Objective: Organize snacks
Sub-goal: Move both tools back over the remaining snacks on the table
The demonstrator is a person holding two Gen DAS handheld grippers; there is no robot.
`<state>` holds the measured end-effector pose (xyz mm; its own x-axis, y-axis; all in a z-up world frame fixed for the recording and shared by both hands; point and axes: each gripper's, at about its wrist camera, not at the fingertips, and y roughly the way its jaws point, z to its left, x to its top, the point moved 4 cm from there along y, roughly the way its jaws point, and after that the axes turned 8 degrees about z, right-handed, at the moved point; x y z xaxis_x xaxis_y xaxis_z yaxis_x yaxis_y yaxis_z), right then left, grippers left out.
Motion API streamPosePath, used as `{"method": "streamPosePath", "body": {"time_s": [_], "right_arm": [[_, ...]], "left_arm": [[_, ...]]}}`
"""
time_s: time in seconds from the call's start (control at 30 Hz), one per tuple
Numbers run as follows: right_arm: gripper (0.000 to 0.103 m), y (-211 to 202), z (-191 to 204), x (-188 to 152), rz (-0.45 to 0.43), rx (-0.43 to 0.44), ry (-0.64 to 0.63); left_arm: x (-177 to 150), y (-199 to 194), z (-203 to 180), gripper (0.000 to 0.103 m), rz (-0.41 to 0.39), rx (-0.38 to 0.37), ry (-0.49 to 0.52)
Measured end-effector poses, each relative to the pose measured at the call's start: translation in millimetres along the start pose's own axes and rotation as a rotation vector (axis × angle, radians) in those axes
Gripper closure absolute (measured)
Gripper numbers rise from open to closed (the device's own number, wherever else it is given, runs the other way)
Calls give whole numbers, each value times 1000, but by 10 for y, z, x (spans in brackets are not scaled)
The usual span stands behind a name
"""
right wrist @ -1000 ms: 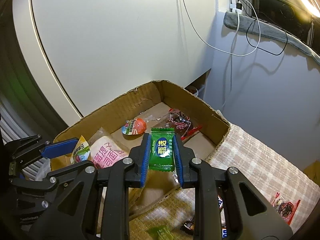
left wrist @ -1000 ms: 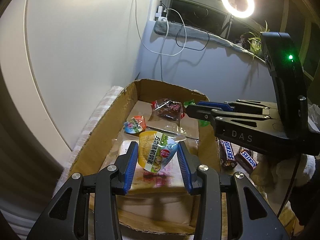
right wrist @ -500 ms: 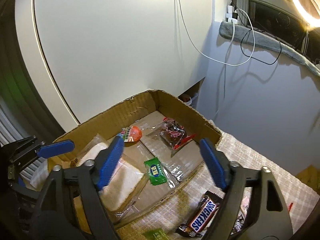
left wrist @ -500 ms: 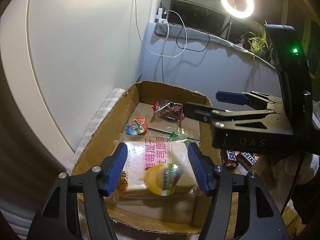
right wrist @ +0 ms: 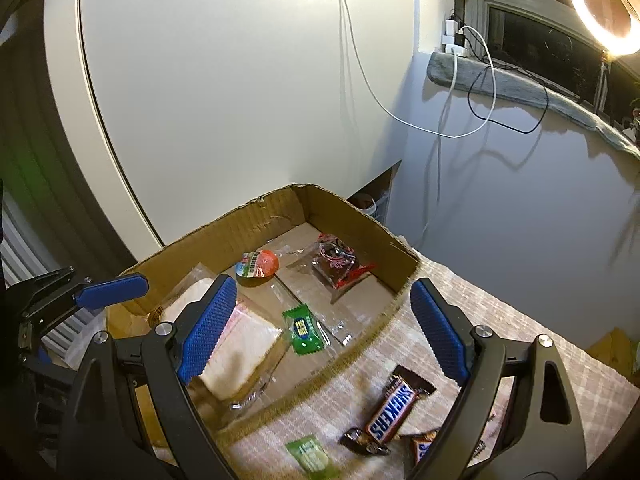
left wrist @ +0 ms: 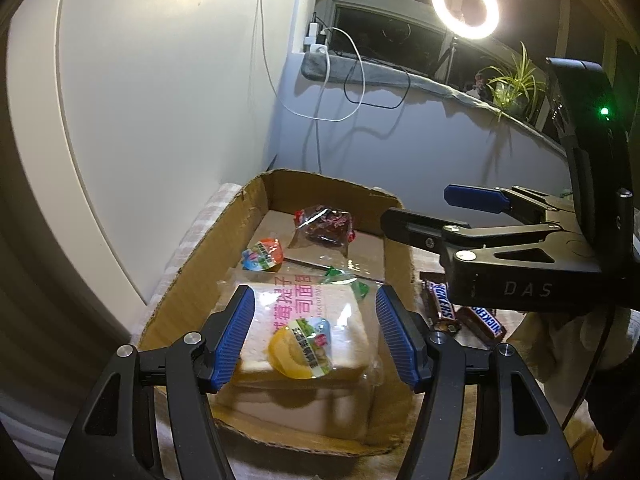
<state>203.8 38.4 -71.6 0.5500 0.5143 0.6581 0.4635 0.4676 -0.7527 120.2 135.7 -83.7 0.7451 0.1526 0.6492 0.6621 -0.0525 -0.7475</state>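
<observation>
A shallow cardboard box [left wrist: 192, 264] [right wrist: 256, 216] holds a wrapped bread loaf [left wrist: 316, 320] [right wrist: 236, 344], a yellow jelly cup [left wrist: 300, 348] lying on the loaf, an orange jelly cup [left wrist: 262, 254] [right wrist: 258, 264], a dark red packet [left wrist: 324, 226] [right wrist: 336, 264] and a green candy [right wrist: 304, 330]. My left gripper [left wrist: 316, 336] is open and empty above the yellow cup. My right gripper [right wrist: 324, 332] is open and empty above the box's right edge; it also shows in the left wrist view [left wrist: 440, 212].
Snickers bars [right wrist: 394, 410] [left wrist: 464, 314] and a green packet [right wrist: 310, 454] lie on the checked cloth [right wrist: 520, 328] right of the box. A white wall stands behind the box. A ring light [left wrist: 464, 6] and cables hang at the windowsill.
My left gripper opened and let the yellow jelly cup drop onto the bread. My right gripper opened, dropped the green candy into the box, and pulled back.
</observation>
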Motion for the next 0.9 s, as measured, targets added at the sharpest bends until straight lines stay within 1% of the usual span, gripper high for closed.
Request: {"method": "streamPosePath", "body": {"time_s": [0.17,0.43,0.6,0.77,0.83,0.9], "right_arm": [[12,-218,-103,-122,-10,-9,10],[12,-637,-431,-462,-22,-27,71],[12,-854,-681,-763,-13,-53,113],[12,-964,-865,-1086,16,-62,161],[12,-969,-902,-1238,36,-61,171],[12,-963,-918,-1375,54,-62,177]], "left_arm": [[-37,-69,-96,40,-7,-15,10],[-146,-115,-377,40,-1,-60,43],[-228,-114,-583,40,12,-97,64],[-338,-70,-791,41,37,-129,90],[-394,-40,-869,46,52,-144,98],[-454,-12,-943,48,67,-155,106]]}}
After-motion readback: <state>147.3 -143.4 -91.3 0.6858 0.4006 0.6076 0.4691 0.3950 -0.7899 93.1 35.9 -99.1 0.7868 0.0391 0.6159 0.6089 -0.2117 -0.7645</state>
